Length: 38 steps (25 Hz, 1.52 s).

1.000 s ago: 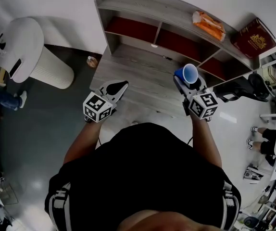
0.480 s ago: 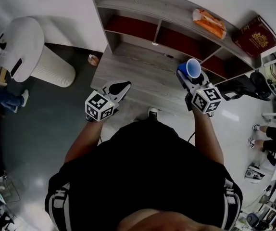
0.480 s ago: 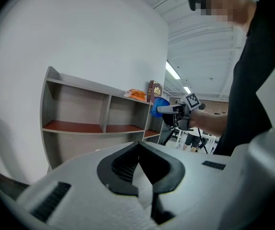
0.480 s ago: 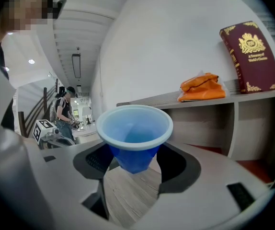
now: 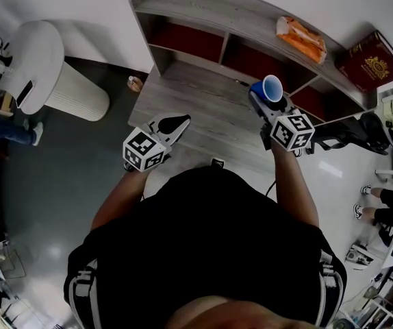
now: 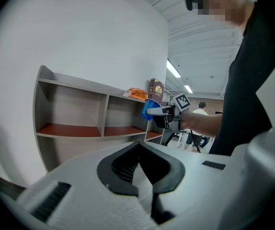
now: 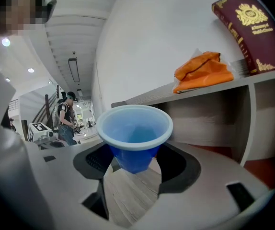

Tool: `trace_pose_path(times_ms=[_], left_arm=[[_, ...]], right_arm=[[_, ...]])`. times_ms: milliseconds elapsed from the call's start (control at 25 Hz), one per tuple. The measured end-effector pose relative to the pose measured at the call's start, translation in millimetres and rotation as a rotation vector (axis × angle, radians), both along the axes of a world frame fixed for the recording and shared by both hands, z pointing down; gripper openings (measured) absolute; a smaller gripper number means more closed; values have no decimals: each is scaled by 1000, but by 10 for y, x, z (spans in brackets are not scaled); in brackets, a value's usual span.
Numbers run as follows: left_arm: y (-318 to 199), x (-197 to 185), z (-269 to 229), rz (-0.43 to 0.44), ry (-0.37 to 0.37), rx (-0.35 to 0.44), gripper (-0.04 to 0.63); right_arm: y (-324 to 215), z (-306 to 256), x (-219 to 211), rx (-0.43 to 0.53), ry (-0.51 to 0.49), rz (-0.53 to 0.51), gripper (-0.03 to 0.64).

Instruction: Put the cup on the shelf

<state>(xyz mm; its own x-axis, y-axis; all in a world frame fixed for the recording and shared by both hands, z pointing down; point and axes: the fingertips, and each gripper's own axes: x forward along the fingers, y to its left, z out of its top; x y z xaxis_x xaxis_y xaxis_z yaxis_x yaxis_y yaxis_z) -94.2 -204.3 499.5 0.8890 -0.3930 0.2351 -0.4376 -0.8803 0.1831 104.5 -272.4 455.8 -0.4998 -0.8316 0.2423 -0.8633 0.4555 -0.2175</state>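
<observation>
The right gripper (image 5: 263,103) grips the blue cup (image 5: 272,88) upright between its fingers, above the surface (image 5: 196,101) and near the shelf (image 5: 203,9). The left gripper (image 5: 174,123), fingers closed on nothing, hovers over the surface's near edge.

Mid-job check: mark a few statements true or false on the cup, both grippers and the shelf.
The right gripper holds the cup. True.
The cup is upside down. False: its mouth faces up.
The left gripper is open. False: its jaws are together with nothing between them.
An orange packet and a book sit atop the shelf. True.
</observation>
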Motion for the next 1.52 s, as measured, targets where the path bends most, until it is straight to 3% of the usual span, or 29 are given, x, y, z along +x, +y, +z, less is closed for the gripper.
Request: trace_pose_path(times_ms=[400, 720, 1520], left_arm=[[-279, 211, -43, -63, -30, 35, 17], [-444, 322, -3, -78, -21, 2, 17], [-619, 601, 187, -58, -68, -44, 17]], right_arm=[[-568, 205, 158, -30, 10, -28, 282], [-906, 502, 188, -83, 34, -51, 284], [-1427, 990, 356, -168, 200, -40, 284]])
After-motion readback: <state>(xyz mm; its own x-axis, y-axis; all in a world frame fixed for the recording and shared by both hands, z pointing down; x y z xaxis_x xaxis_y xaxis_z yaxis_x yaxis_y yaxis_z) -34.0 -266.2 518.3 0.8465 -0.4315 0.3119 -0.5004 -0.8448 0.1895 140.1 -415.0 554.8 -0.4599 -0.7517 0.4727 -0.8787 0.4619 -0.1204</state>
